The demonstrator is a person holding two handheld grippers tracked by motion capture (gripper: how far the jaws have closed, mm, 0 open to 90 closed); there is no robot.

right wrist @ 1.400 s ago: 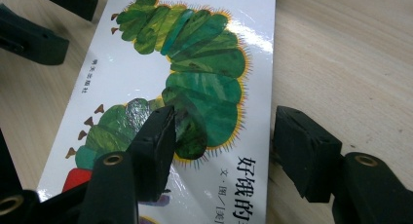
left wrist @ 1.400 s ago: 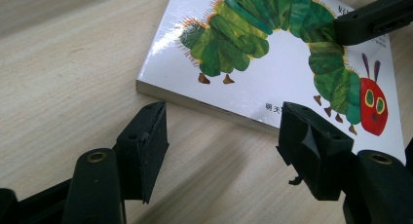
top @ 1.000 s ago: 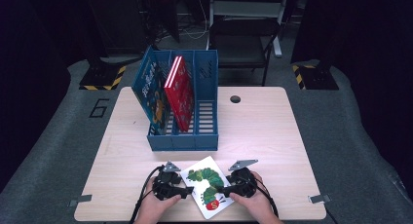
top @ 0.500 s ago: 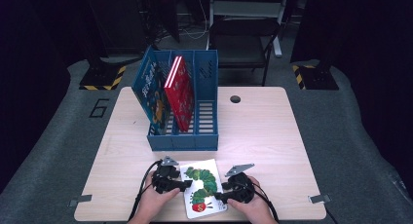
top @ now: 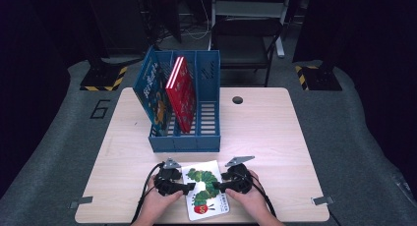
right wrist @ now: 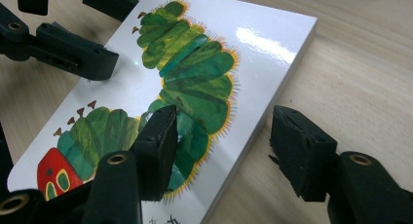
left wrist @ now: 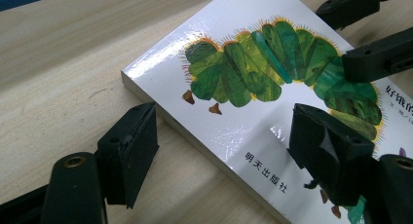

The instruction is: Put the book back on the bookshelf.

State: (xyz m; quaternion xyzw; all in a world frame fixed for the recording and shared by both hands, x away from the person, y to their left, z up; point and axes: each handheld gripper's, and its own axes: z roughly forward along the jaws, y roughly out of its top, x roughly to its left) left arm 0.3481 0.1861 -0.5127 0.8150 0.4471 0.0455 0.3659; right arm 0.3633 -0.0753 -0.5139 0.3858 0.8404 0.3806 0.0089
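Your caterpillar book (top: 206,194) lies flat at the near edge of the pale wood desk (top: 265,132). Your left tongs (top: 189,187) and right tongs (top: 216,186) straddle its side edges, released, jaws just widening, pads not pressing. Beyond stands the blue file rack (top: 184,105) holding two books; then a dark chair (top: 246,39). Since a second ago the book has straightened and slid nearer you.
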